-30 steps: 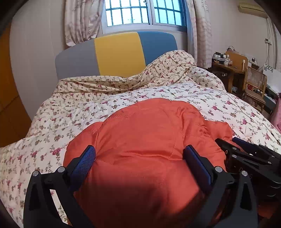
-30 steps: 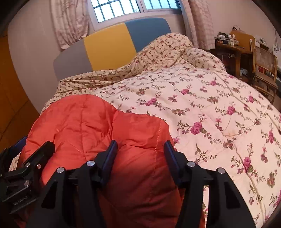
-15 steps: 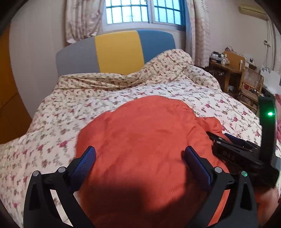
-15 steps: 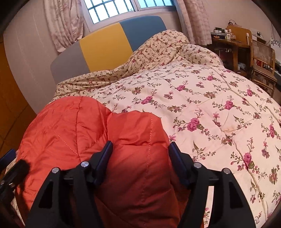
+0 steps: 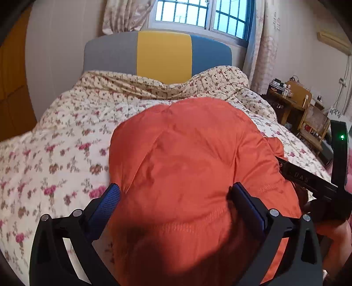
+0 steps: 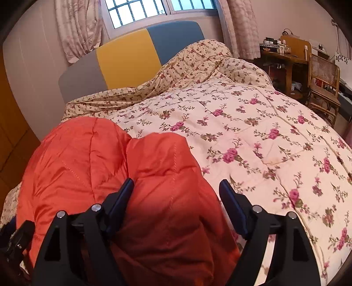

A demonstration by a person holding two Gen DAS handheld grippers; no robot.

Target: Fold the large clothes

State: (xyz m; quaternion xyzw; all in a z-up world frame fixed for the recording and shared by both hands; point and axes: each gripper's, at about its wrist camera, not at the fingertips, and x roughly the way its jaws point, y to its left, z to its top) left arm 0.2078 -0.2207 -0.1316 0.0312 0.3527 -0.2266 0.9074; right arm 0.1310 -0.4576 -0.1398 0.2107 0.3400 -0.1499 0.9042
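The orange padded jacket [image 5: 198,167] lies bunched in a puffy mound on the floral quilt [image 5: 66,140] of the bed, toward the foot end and nearer the bed's left edge, with its quilted stitching showing across the top. The left gripper [image 5: 176,193] hangs over the mound with its jaws spread wide, blue pads either side of the bulging fabric and not pinching it. Over on the right side of the mound, the right gripper [image 6: 176,187] has its jaws just opening, and they stand apart now; a fold of the jacket bulges up between them, touching the left finger while the right finger sits clear over the quilt, so the fold is released, not clamped. Beyond the jacket the quilt runs up to a rumpled ridge at the head of the bed, against the grey, yellow and blue headboard [image 5: 162,55]. A barred window [image 5: 198,15] sits above, a wooden desk [image 6: 283,59] and cane chair [image 6: 323,81] off the bed's right edge.
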